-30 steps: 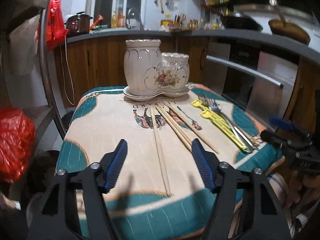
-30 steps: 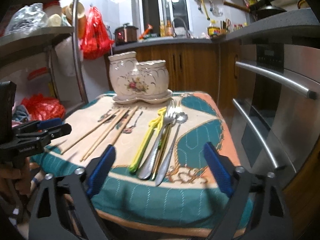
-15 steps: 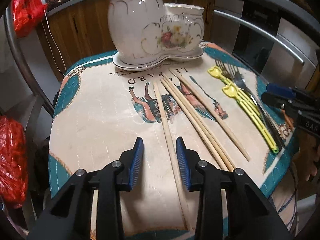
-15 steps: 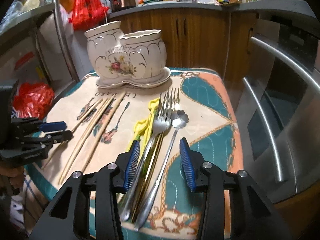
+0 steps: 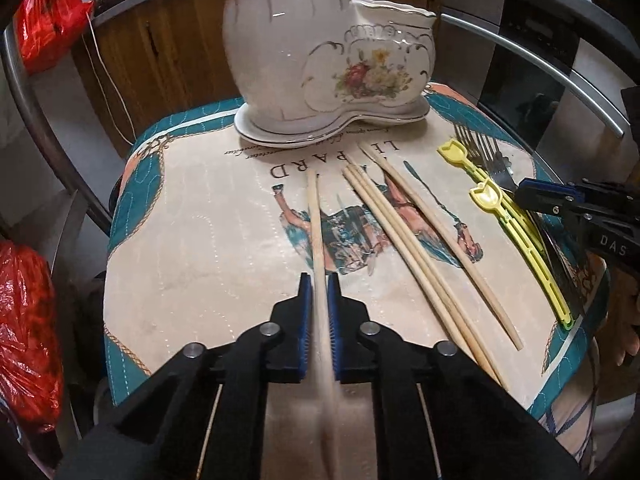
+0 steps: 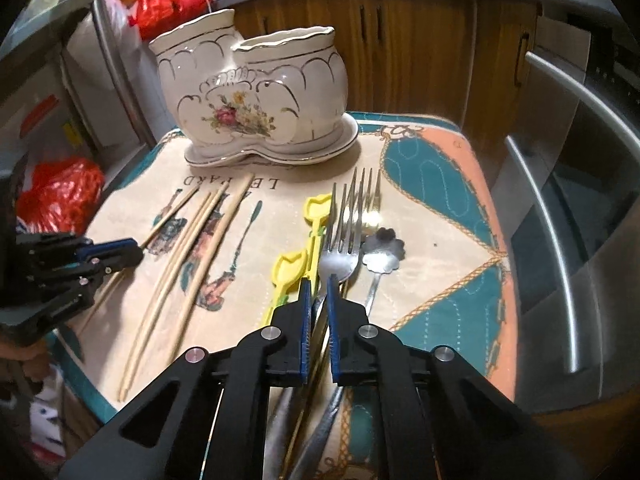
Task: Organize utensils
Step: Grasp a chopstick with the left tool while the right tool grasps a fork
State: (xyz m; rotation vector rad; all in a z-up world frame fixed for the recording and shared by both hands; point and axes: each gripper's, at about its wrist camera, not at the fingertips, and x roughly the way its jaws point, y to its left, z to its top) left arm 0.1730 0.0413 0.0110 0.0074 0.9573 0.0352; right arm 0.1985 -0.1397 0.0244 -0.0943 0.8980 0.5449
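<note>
A white floral two-pot ceramic holder point(image 5: 320, 60) stands on its saucer at the back of the cloth-covered table; it also shows in the right wrist view point(image 6: 256, 92). My left gripper point(image 5: 319, 284) is shut on a single wooden chopstick point(image 5: 316, 216) that lies apart from three other chopsticks point(image 5: 404, 232). My right gripper point(image 6: 318, 286) is shut on the handle of a metal fork point(image 6: 344, 248), which lies among two yellow plastic spoons point(image 6: 298, 264), another fork and a flower-shaped metal spoon point(image 6: 382, 254).
The printed tablecloth point(image 5: 208, 240) covers a small table. Steel oven-door handles point(image 6: 556, 240) stand close on the right. Red plastic bags point(image 5: 24, 328) hang at the left. A wooden cabinet point(image 6: 400, 52) is behind the holder.
Both grippers have moved forward and down onto the table and closed, the left on the lone chopstick, the right on the fork handle.
</note>
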